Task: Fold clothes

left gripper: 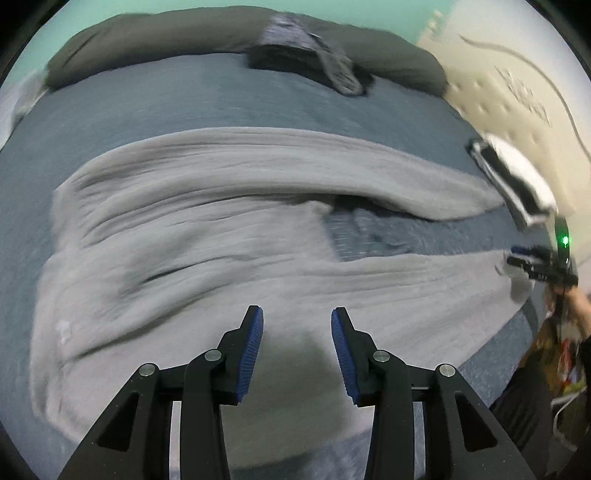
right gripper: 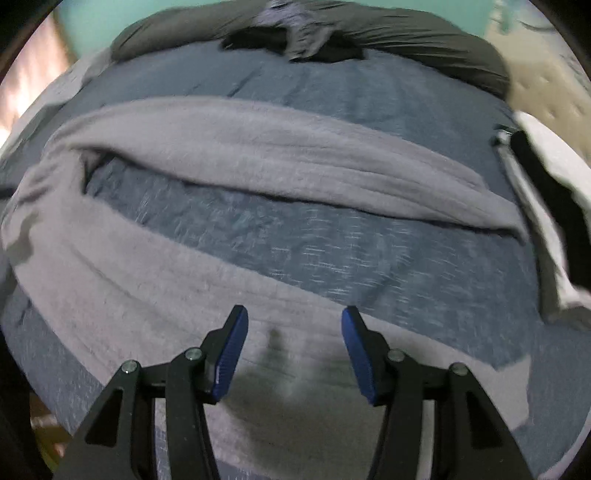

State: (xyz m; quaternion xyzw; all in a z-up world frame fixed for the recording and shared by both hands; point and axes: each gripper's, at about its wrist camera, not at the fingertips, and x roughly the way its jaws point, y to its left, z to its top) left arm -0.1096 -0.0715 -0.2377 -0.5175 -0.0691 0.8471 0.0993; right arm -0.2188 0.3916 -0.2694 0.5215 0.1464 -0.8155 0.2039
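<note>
Left gripper (left gripper: 297,319): jaws spread wide, nothing between them, blue ribbed pads facing each other. It hangs just above the near part of the grey trousers (left gripper: 207,236), pointing across the bed; its shadow falls on the cloth directly below.

Right gripper (right gripper: 294,317): jaws likewise spread and holding nothing, poised over the near trouser leg with a shadow on the fabric under it. In the left wrist view this gripper shows at the far right edge, a green light lit on its body, a hand (left gripper: 576,302) behind it.

Trousers: light grey, ribbed, lying flat on the bed with the two legs stretched sideways and parted, the blue cover showing in the gap between them. Waist end sits to the left in the right wrist view. Both views motion-blurred.

Surface: bed with a blue-grey heathered cover (right gripper: 332,254). A dark grey pillow (left gripper: 147,40) runs along the far edge, with a small pile of dark and lavender-grey clothes (left gripper: 306,55) against it. A black-and-white garment (right gripper: 546,199) lies at the right edge of the bed.

Room: mint-green wall (left gripper: 221,7) behind the pillow; a bare quilted cream mattress (left gripper: 498,70) at right, with dark lettering too blurred to read.
</note>
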